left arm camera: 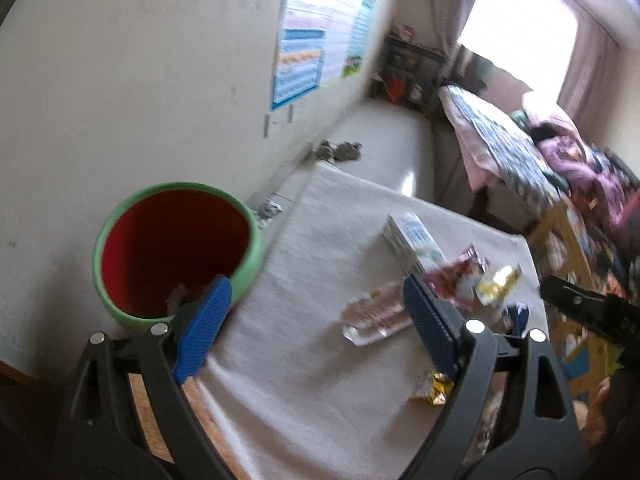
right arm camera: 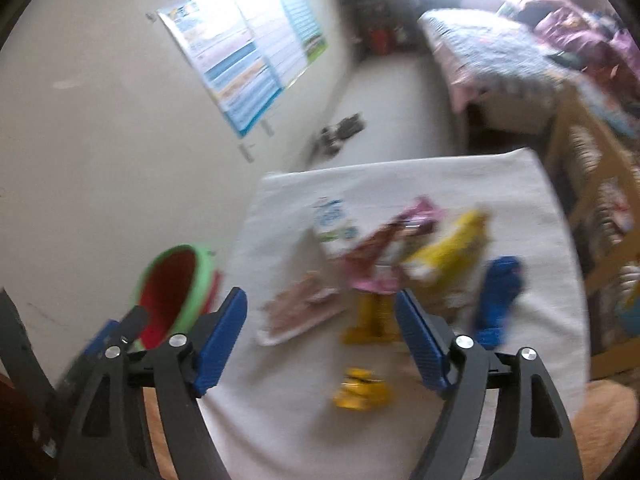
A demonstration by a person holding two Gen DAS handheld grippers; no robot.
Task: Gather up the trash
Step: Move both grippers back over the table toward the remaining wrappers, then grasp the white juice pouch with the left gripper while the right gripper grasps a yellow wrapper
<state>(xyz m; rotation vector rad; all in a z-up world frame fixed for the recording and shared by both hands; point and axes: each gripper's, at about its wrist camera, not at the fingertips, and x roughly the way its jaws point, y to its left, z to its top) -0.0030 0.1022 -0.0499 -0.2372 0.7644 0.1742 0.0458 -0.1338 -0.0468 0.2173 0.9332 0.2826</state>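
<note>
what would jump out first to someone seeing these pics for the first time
The bin, red inside with a green rim, stands by the wall to the left of a white cloth. On that cloth lies a bright scatter of trash: a yellow wrapper, a pink wrapper, a blue wrapper and a white carton. Both grippers, left and right, hang open above it, holding nothing.

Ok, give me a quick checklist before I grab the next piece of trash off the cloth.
1. Left gripper open, nothing between the fingers: ok.
2. Right gripper open, nothing held: ok.
3. Bin upright, mouth unblocked: ok.
4. Trash within reach on the cloth: wrappers, box: ok.
5. Sharp view for aiming: not ok, both views blurred.
6. Room left in the bin: cannot tell.
</note>
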